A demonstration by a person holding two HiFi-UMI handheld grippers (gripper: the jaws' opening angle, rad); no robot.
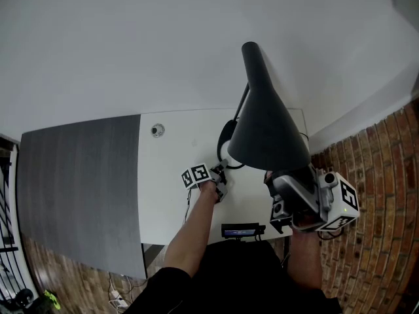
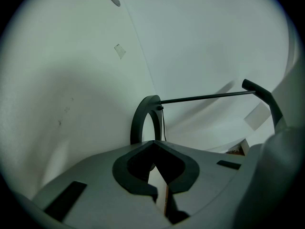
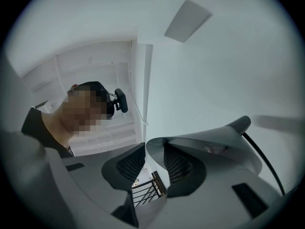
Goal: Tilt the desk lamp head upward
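Head [image 1: 265, 120]: above the desk [image 1: 170, 182], right side, mouth toward the person.
Right gripper [image 3: 155, 150]: jaws narrowly apart, pinching the head's rim.
Left gripper [image 2: 153, 144]: jaws together, tips at the base [image 2: 142, 120].
Handling: probably light, thin, stiff and smooth; hold the rim.

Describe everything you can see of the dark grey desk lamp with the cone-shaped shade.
The dark grey desk lamp looks like matte metal: a cone-shaped shade narrowing to a rounded tip, a thin straight rod and an open ring base lying on the white desk. The shade is tilted, its wide mouth toward the person. The right gripper is clamped on the shade's rim; the left gripper, jaws together, is at the ring base.
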